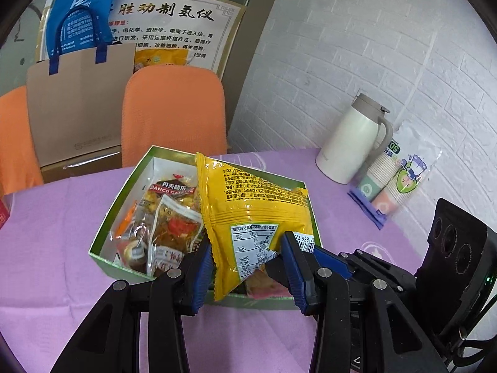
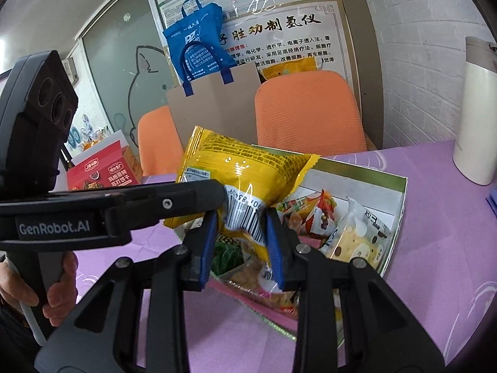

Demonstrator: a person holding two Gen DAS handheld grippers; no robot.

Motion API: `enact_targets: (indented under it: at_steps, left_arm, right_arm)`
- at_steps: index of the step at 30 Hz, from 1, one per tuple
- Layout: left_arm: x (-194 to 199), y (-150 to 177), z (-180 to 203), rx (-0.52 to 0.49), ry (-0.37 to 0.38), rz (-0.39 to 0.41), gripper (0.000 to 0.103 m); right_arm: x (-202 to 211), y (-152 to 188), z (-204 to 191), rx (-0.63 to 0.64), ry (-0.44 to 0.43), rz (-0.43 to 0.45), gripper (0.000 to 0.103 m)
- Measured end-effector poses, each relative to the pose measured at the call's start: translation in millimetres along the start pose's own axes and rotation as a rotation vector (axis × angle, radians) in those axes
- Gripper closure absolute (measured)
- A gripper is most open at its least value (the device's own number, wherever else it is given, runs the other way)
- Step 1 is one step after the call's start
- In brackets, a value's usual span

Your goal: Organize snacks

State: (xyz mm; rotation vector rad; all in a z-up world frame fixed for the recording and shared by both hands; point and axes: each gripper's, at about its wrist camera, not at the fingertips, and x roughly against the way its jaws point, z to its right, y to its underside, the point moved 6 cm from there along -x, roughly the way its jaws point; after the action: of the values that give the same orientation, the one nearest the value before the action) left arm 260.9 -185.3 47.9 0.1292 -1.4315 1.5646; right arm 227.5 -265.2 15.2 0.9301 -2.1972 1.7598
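Observation:
A yellow snack bag (image 1: 248,205) (image 2: 245,168) hangs over an open green box (image 1: 107,227) (image 2: 348,183) on the purple tablecloth (image 1: 62,217). My left gripper (image 1: 247,248) is shut on the bag's lower edge, blue pads on both sides. In the right wrist view, the left gripper (image 2: 217,197) reaches in from the left, its fingertip against the bag. My right gripper (image 2: 242,225) is shut on the crumpled barcode corner of the same bag. The right gripper (image 1: 324,256) shows beside the bag's right edge in the left wrist view. Several snack packets (image 1: 167,223) (image 2: 357,242) lie inside the box.
A white thermos jug (image 1: 354,143) and a sleeve of paper cups (image 1: 394,183) stand at the table's far right by the brick wall. Two orange chairs (image 1: 174,112) and a cardboard box with a blue bag (image 1: 80,25) are behind the table. A red snack carton (image 2: 102,171) sits far left. A hand (image 2: 59,279) grips the left handle.

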Motion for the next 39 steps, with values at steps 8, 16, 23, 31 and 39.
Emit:
enact_targets:
  at_steps: [8,16,23,31,39]
  left_arm:
    - [-42,-16,-26,0.051,-0.019,-0.034,0.060]
    - [-48,-12,-65,0.146,-0.165,-0.028,0.016]
    - [-28,4,-73,0.165,-0.204,-0.039,0.015]
    - [45,28,-47,0.112,-0.302,0.100,0.014]
    - [114,91,-19,0.127,-0.367,0.181,0.000]
  right_arm:
    - [-44,0,18,0.030,0.075,-0.082,0.064]
    - [-47,9,25,0.050,0.107,-0.103,0.025]
    - [-10,11,14,0.053,0.112,-0.090,0.001]
    - [76,33,-10,0.090,0.188,-0.034,0.001]
    - [129,84,-12,-0.011,0.218,-0.049,0.001]
